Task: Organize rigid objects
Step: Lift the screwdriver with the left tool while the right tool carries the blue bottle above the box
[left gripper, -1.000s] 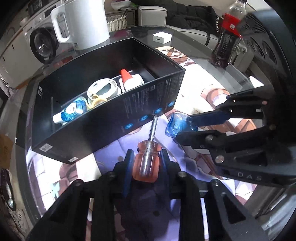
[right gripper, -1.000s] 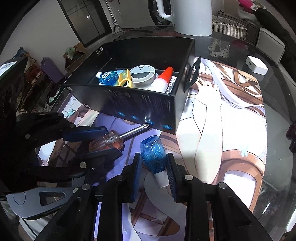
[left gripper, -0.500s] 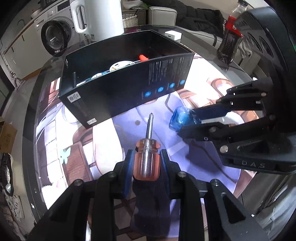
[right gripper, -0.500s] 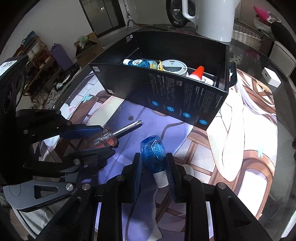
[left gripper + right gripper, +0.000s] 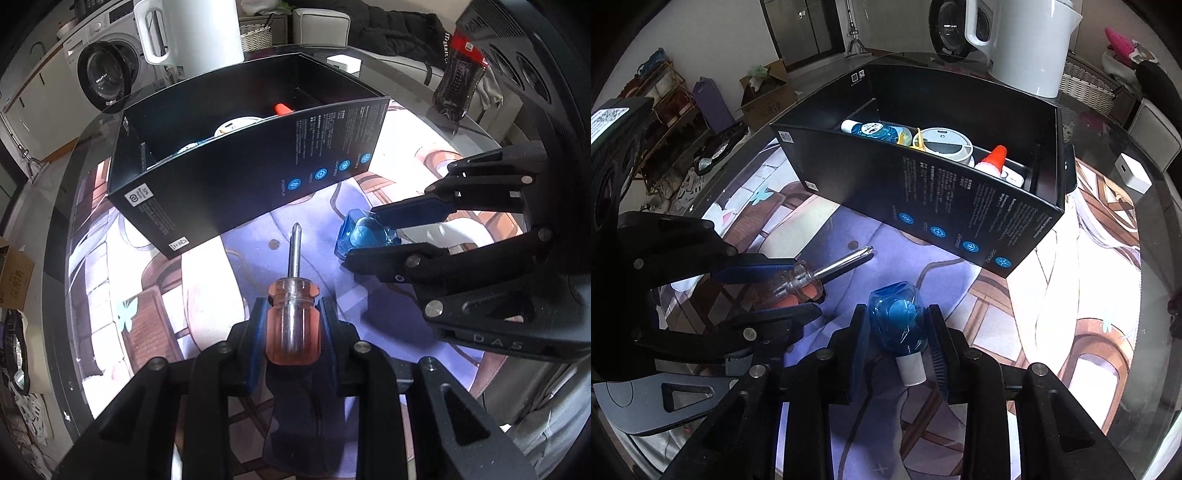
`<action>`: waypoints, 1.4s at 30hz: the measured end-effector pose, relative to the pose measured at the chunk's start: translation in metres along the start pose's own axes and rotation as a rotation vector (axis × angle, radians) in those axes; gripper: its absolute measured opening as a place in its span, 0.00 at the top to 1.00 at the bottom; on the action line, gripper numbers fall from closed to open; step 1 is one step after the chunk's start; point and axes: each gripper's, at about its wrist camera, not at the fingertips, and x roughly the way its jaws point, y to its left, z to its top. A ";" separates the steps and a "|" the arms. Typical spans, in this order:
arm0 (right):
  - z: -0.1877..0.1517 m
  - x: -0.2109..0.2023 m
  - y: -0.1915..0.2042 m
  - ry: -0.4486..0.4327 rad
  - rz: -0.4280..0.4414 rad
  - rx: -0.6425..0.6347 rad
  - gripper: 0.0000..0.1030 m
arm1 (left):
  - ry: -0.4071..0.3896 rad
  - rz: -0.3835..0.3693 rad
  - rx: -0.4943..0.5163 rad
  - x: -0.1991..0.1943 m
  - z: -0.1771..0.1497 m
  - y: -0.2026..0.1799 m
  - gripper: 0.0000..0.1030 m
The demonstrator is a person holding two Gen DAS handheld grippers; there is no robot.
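While two hand-held grippers hang over the table (image 5: 1108, 295), left hand-held gripper (image 5: 293, 321) clenched on one orange-handled screwdriver (image 5: 293, 325), right hand-held gripper (image 5: 897, 328) just loosening around one blue bottle (image 5: 895, 321), one black box (image 5: 960, 206) just behind, holding four small items, white kettle (image 5: 1019, 40) beyond.

Orange-handled screwdriver (image 5: 292, 325), blue bottle (image 5: 899, 321), before black box (image 5: 960, 206)

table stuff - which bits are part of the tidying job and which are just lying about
Job: screwdriver in left gripper; blue bottle between right gripper jaws, which just widened; black box.

Lying about: white kettle, cola bottle, white cube.
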 end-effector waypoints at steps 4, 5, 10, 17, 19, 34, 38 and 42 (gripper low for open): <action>0.001 -0.002 -0.001 -0.013 0.012 0.021 0.70 | -0.009 -0.009 -0.001 -0.002 0.000 -0.001 0.76; 0.000 -0.004 -0.001 -0.020 0.014 0.025 0.70 | -0.017 -0.011 0.001 -0.004 0.000 -0.002 0.76; -0.002 -0.026 -0.006 -0.103 0.016 0.052 0.70 | -0.111 -0.002 -0.008 -0.024 0.003 -0.001 0.76; -0.001 -0.074 0.000 -0.313 0.011 0.042 0.70 | -0.334 -0.003 -0.015 -0.074 0.006 0.005 0.76; -0.001 -0.089 0.001 -0.380 0.009 0.044 0.70 | -0.426 0.017 0.012 -0.092 0.004 0.001 0.76; -0.028 -0.165 0.027 -0.816 -0.151 0.095 0.70 | -0.794 0.148 -0.016 -0.166 -0.021 0.001 0.76; -0.030 -0.162 0.037 -0.815 -0.145 0.055 0.70 | -0.797 0.149 -0.039 -0.167 -0.019 0.008 0.76; -0.032 -0.158 0.043 -0.803 -0.140 0.035 0.70 | -0.797 0.161 -0.053 -0.167 -0.016 0.010 0.76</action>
